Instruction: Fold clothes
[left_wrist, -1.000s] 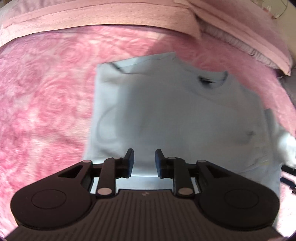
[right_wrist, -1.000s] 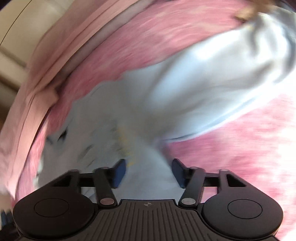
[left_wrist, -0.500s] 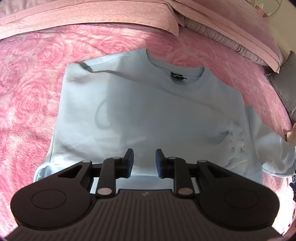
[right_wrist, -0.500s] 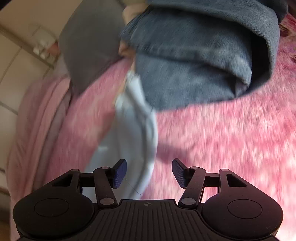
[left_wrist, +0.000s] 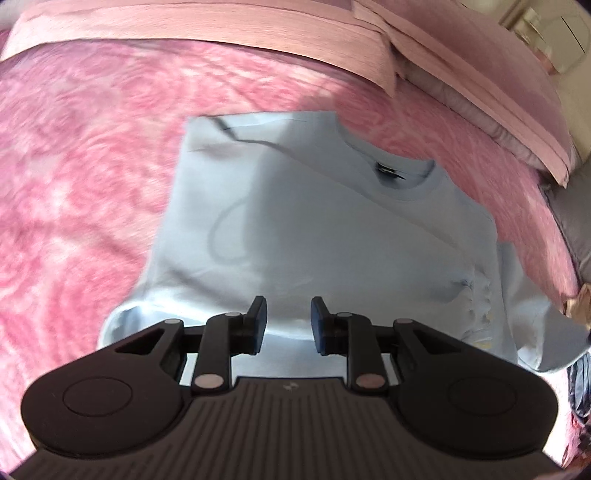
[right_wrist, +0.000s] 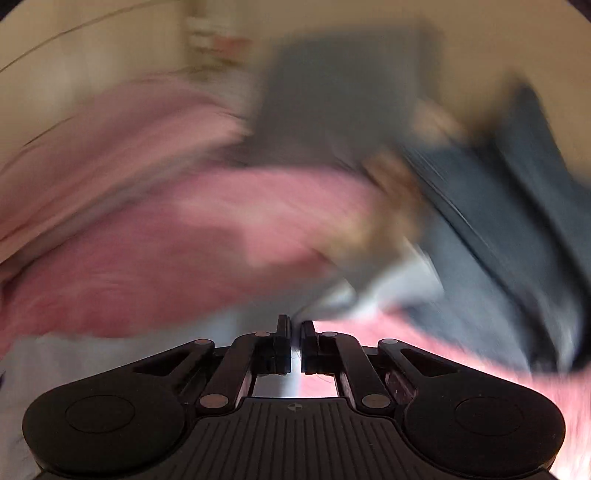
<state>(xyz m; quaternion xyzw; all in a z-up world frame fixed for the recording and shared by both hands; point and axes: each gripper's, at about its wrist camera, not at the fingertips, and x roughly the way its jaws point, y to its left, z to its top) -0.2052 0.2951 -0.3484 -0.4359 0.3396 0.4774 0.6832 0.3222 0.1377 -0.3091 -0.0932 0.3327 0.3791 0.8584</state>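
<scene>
A light blue T-shirt (left_wrist: 332, 240) lies flat on the pink bedspread (left_wrist: 92, 166), collar toward the pillows, its left side folded in. My left gripper (left_wrist: 288, 317) hovers over the shirt's lower hem, jaws apart with nothing between them. The shirt's right sleeve (left_wrist: 535, 332) sticks out at the right edge. The right wrist view is heavily blurred. There my right gripper (right_wrist: 295, 328) has its jaws nearly together, with a pale strip of the sleeve (right_wrist: 391, 291) running into the narrow gap.
Pink pillows (left_wrist: 221, 26) line the head of the bed. A grey cushion (right_wrist: 343, 92) and dark blue jeans (right_wrist: 498, 221) lie to the right of the shirt. A cream wall rises behind the bed.
My right gripper's jaws have gone from wide apart to nearly together at the sleeve, and its view has swung up toward the cushion and jeans. My left gripper's jaws are unchanged; its view shifted slightly.
</scene>
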